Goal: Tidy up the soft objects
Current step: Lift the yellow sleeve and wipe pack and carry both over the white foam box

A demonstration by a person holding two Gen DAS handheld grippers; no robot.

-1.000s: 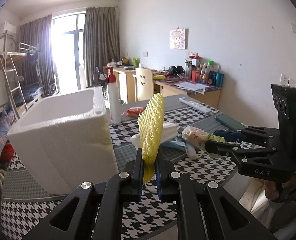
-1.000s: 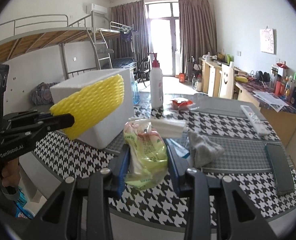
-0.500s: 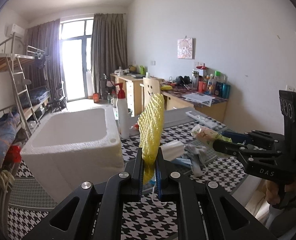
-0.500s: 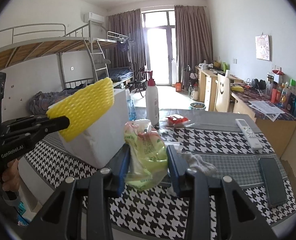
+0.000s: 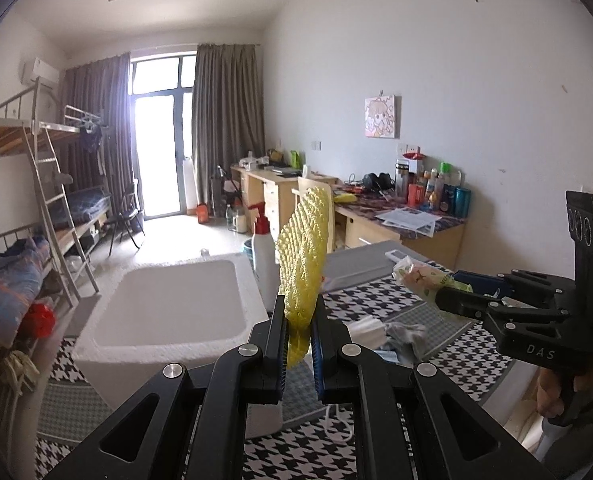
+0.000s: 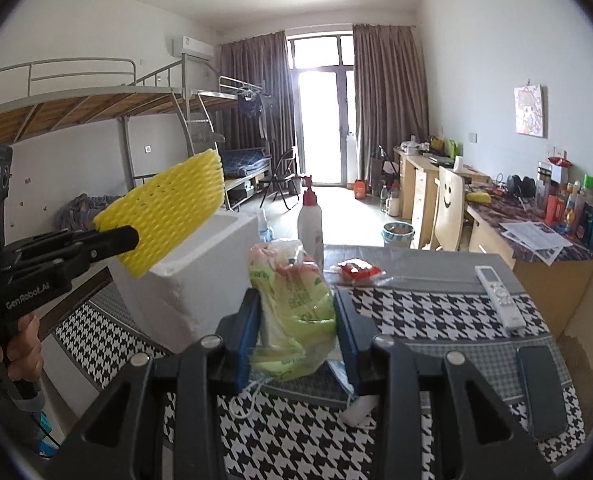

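Clamped tight in the left gripper (image 5: pixel 298 344) is a yellow foam mesh sleeve (image 5: pixel 305 256), which stands upright between the two pads and rises well above the fingertips. In the right wrist view the same gripper (image 6: pixel 130 238) enters from the left edge, a hand (image 6: pixel 18 350) wrapped round its grip, and the sleeve (image 6: pixel 168 212) juts up and to the right over the near corner of a white foam box (image 6: pixel 192 276). That open-topped white foam box (image 5: pixel 168 308) sits on the left part of the black-and-white houndstooth worktop (image 5: pixel 464 356), and a white pump bottle with a red top (image 5: pixel 263 258) stands just behind its right wall. Beside the box, low on the worktop, lie a white folded pack (image 5: pixel 366 330) and a grey cloth (image 5: pixel 410 332), close together. Further right, the right gripper (image 6: pixel 298 316) grasps a crumpled green and pink plastic bag (image 6: pixel 294 300), its pads pressing the bag's two sides while the bag bulges above and below them, clear of the worktop. From the left wrist view that gripper (image 5: pixel 442 302) reaches in from the right with the bag (image 5: pixel 420 280) at its tip. A white remote control (image 6: pixel 500 296) and a dark phone (image 6: pixel 542 388) lie on the worktop's right side, well apart from the bag.
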